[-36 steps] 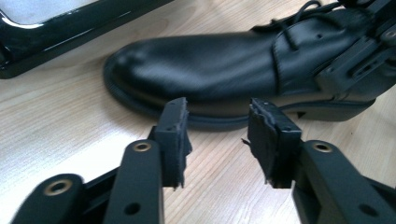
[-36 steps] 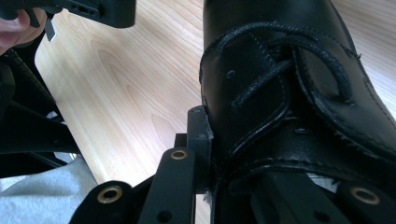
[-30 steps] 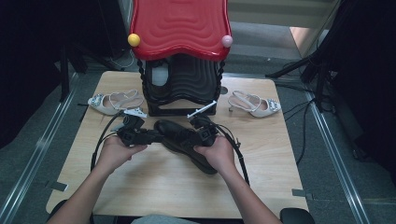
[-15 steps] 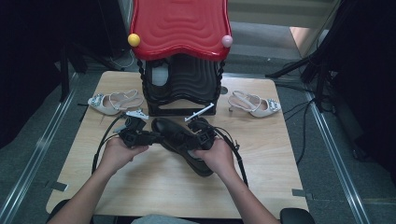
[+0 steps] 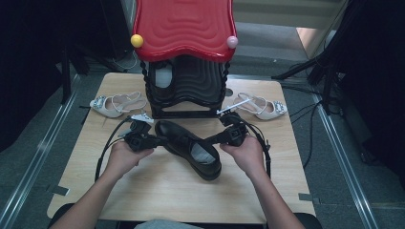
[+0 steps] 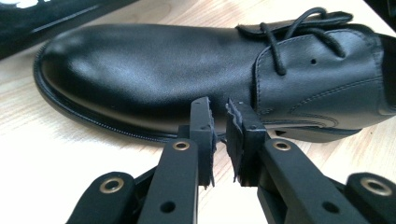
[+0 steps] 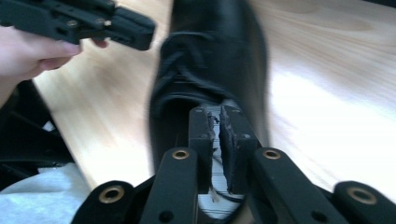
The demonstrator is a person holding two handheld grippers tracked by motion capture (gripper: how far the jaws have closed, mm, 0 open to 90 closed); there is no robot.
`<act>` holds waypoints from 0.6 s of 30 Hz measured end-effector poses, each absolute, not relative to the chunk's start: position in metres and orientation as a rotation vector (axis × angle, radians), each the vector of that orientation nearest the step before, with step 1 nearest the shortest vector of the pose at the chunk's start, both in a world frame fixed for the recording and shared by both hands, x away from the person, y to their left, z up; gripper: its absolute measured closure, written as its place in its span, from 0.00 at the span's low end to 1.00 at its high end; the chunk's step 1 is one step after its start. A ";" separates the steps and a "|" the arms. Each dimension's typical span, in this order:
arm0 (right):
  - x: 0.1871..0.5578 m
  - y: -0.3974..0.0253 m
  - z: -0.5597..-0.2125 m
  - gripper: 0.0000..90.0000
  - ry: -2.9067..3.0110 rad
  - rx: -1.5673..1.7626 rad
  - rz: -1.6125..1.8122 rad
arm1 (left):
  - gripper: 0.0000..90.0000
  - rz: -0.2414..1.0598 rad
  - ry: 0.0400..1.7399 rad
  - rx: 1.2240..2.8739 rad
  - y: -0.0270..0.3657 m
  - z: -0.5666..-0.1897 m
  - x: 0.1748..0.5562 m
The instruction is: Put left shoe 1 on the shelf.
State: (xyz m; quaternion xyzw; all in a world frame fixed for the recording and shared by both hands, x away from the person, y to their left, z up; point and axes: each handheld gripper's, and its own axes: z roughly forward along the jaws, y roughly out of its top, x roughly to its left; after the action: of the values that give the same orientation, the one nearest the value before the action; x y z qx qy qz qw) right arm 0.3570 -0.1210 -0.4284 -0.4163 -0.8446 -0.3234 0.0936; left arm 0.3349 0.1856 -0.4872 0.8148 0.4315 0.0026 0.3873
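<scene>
Black lace-up shoe (image 5: 189, 148), mid-desk (image 5: 157, 191) before the rack (image 5: 186, 90): left gripper (image 5: 165, 140) nearly closed, empty; right gripper (image 5: 208, 140) pinching its collar; racking apparently pending.

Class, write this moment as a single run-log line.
black shoe: lying on table | left gripper: nearly shut beside toe | right gripper: nearly shut at heel opening | grasp: unclear

table (image 5: 157, 191): pale wood top with rounded corners | black lace-up shoe (image 5: 189, 148): lies on it near the middle, toe toward the far left | black stand with red top (image 5: 185, 88): at the far edge | pale heeled sandal (image 5: 116, 103): far left | second pale sandal (image 5: 261, 107): far right
</scene>
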 end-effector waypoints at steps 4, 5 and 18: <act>0.370 -0.135 -0.442 0.98 -2.504 -1.292 -0.948 | 0.91 0.007 1.094 2.102 0.182 -0.492 0.333; 0.373 -0.138 -0.447 0.99 -2.497 -1.315 -0.944 | 0.91 0.008 1.094 2.110 0.181 -0.493 0.333; 0.377 -0.136 -0.482 1.00 -2.474 -1.355 -0.949 | 0.91 0.039 1.100 2.100 0.175 -0.498 0.333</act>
State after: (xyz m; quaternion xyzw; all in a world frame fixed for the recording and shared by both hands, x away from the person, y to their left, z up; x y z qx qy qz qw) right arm 0.3771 -0.1362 -0.4817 -0.4537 -0.8285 -0.3177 0.0827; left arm 0.3327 0.1747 -0.4981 0.8208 0.4298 0.0153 0.3759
